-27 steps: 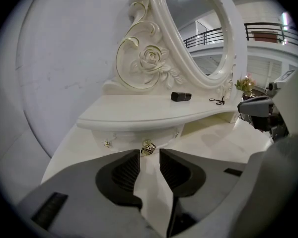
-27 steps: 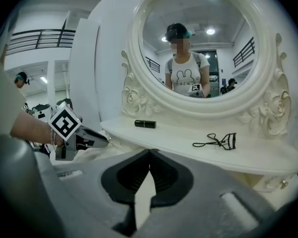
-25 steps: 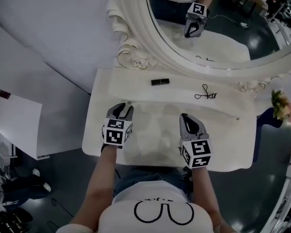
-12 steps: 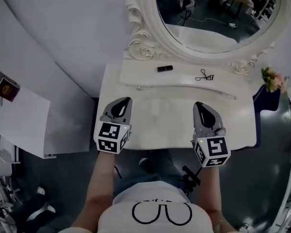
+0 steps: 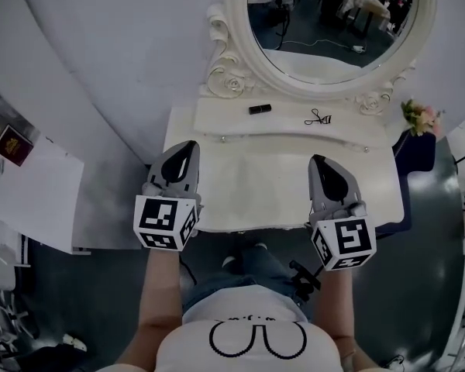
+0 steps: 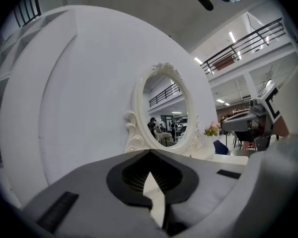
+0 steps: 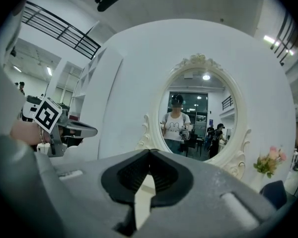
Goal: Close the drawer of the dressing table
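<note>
The white dressing table [image 5: 283, 208] stands below me under its oval mirror [image 5: 333, 22]. No drawer sticks out past its front edge in the head view, and the drawer front is hidden from above. My left gripper [image 5: 189, 145] hovers over the table's left front with its jaws together and nothing between them. My right gripper [image 5: 318, 160] hovers over the right front, likewise shut and empty. Both point level at the mirror [image 6: 164, 108] [image 7: 198, 115]. The left gripper's tips [image 6: 150, 151] and the right gripper's tips [image 7: 150, 151] meet.
On the raised back shelf lie a small black tube [image 5: 259, 108] and a black wire tool [image 5: 318, 118]. Flowers [image 5: 418, 116] stand at the right end above a blue seat [image 5: 418, 153]. A white cabinet [image 5: 39, 200] with a dark red book [image 5: 13, 144] stands left.
Both grippers have risen from just over the table top and drawn back toward my body. The left jaws, slightly apart a second ago, now lie together.
</note>
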A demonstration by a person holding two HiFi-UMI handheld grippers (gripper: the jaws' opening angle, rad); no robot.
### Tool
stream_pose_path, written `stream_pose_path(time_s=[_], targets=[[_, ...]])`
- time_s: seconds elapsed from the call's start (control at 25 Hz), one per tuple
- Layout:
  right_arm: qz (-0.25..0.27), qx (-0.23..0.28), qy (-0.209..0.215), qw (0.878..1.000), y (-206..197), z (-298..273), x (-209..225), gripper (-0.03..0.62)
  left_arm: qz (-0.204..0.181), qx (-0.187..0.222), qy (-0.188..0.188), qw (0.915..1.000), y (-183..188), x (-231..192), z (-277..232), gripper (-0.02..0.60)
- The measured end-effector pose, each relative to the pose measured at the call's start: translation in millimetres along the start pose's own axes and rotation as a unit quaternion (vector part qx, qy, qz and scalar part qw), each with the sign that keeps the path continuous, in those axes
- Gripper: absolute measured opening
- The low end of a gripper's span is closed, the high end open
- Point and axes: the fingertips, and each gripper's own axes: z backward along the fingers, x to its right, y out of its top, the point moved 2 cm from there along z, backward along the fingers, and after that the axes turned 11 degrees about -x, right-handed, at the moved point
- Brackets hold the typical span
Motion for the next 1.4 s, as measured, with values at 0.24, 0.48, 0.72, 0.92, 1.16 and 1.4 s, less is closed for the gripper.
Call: stream_pose_path(time_s=[0.24, 0.48, 0.72, 0.92, 1.16, 1.4], targets=[[0.007, 0.042, 0.006, 0.999, 40, 12, 8, -0.002, -0.007, 0.042, 0.03, 0.9986, 34, -7, 15, -0.003], [0.01, 0.055, 0.011, 0.998, 46, 19, 21, -0.002, -0.005, 0.067, 0.047, 0.9966, 56, 0, 18, -0.003], [0.015, 0.058, 0.011, 0.998, 42, 18, 33, -0.002, -0.014, 0.075, 0.056, 0.9955, 63, 11, 19, -0.003], [0.014, 0.064, 0.018, 0.998, 42, 15, 35, -0.002, -0.021, 0.078, 0.064, 0.9947, 67, 13, 20, -0.003], [0.016, 0.066, 0.02, 0.997, 41, 16, 39, -0.002, -0.026, 0.084, 0.066, 0.994, 71, 17, 19, -0.003], [0.016, 0.065, 0.021, 0.998, 37, 17, 44, -0.002, -0.027, 0.087, 0.068, 0.9935, 73, 21, 18, -0.003]])
